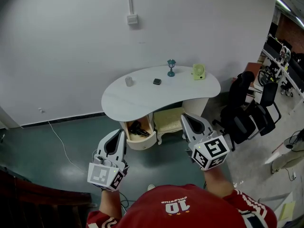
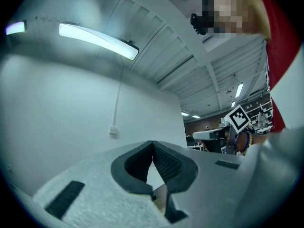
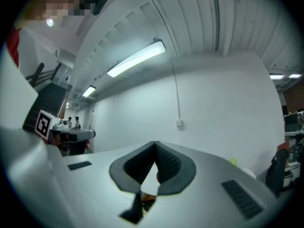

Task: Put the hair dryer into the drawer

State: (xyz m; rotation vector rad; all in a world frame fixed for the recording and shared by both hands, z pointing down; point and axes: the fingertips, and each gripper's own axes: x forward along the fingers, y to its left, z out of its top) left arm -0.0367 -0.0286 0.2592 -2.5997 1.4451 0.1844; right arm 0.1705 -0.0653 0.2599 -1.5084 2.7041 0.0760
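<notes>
Hair dryer lies in the open drawer under the white bench, at the centre of the head view. The left gripper and right gripper hover at lower centre, either side of the drawer. Left gripper view: fingers clenched together, nothing between them. Right gripper view: fingers likewise clenched, empty.

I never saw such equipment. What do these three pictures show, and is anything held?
A person holds a gripper in each hand; there is no robot. The head view looks down from the person's head at the left gripper and right gripper. The other two pictures come from cameras riding on them. Both are shut and empty. On the white table stand a cup, a teal ornament and a green object. In its open drawer lies what looks like the hair dryer.
</notes>
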